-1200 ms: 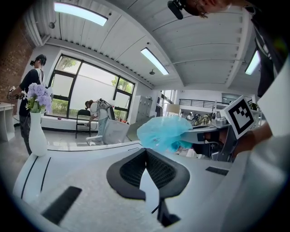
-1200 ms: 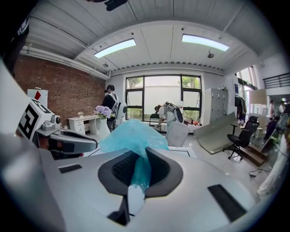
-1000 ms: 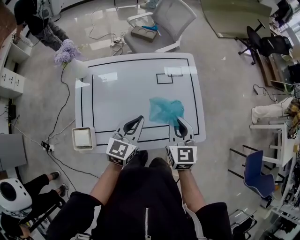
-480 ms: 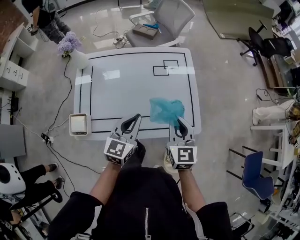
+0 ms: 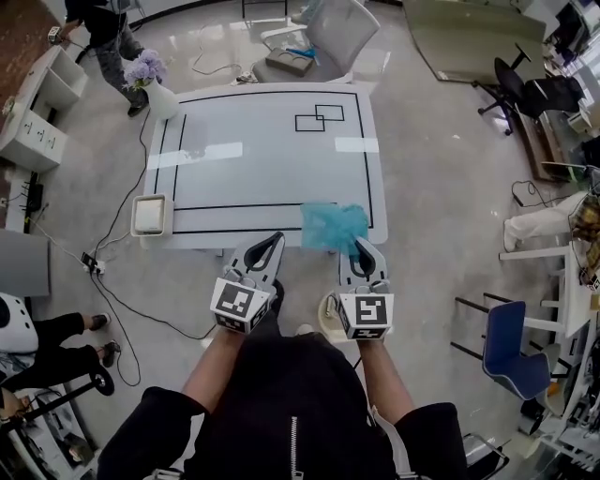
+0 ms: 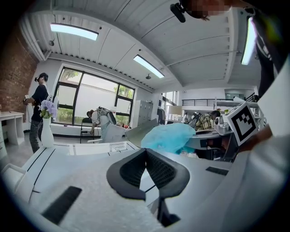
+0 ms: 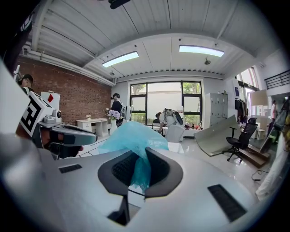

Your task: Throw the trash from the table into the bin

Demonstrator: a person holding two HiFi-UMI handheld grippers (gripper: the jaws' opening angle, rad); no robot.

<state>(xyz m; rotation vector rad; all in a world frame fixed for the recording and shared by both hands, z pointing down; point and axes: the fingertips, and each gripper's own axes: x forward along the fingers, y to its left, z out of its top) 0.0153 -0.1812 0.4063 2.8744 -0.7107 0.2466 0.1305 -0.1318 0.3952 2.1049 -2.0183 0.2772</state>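
Note:
A crumpled blue plastic bag [image 5: 333, 225] hangs over the front right edge of the white table [image 5: 262, 150]. My right gripper [image 5: 361, 246] is shut on it; in the right gripper view the bag [image 7: 129, 138] is pinched between the black pads and billows up ahead of the right gripper [image 7: 140, 154]. My left gripper [image 5: 270, 242] is level with it to the left, just off the table's front edge. Its jaws meet at the tips with nothing between them, as the left gripper view shows [image 6: 146, 152], where the bag [image 6: 170, 137] sits to the right.
A white square container [image 5: 150, 214] stands at the table's front left corner. A pale round object [image 5: 328, 314] lies on the floor below the grippers, partly hidden. A vase of flowers [image 5: 155, 84], a grey chair [image 5: 319, 37] and a standing person [image 5: 103, 28] are beyond the table.
Both grippers and the bag have drawn back from the table toward its front edge. The bag now overhangs that edge. Neither gripper's jaws changed.

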